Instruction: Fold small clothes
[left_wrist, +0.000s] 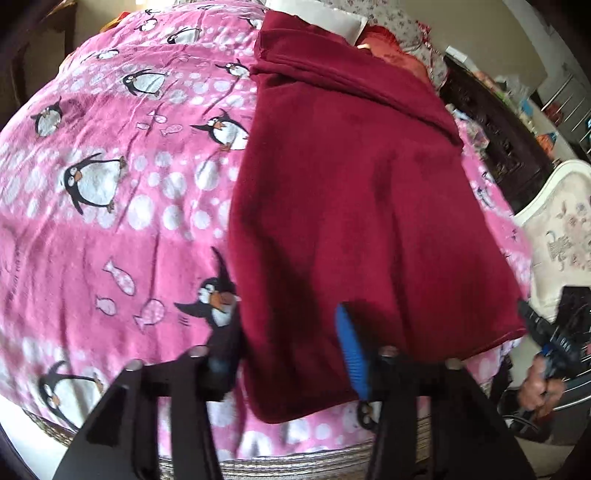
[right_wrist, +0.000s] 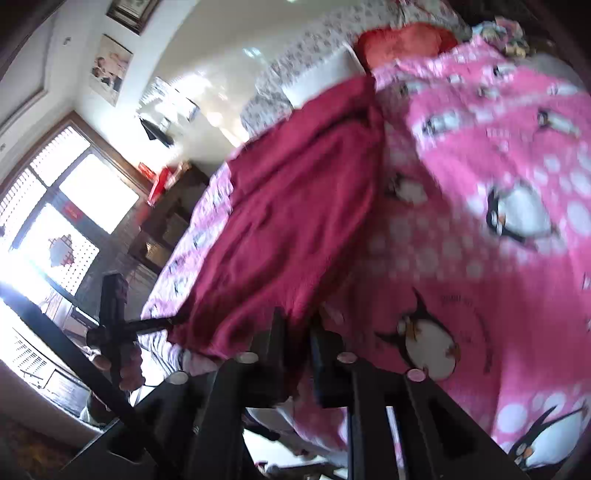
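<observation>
My left gripper (left_wrist: 291, 350) has its jaws wide apart, straddling the near left corner of the dark red garment (left_wrist: 347, 192); its blue pad (left_wrist: 352, 354) lies over the cloth, and I can't tell whether it touches. My right gripper (right_wrist: 299, 354) has its jaws nearly together at the garment's (right_wrist: 295, 206) near hem; whether cloth is pinched between them I cannot tell. The garment lies flat on the pink penguin blanket (left_wrist: 110, 184), its far end folded over. To the garment's left the blanket lies open; on its right the bed edge runs close by.
</observation>
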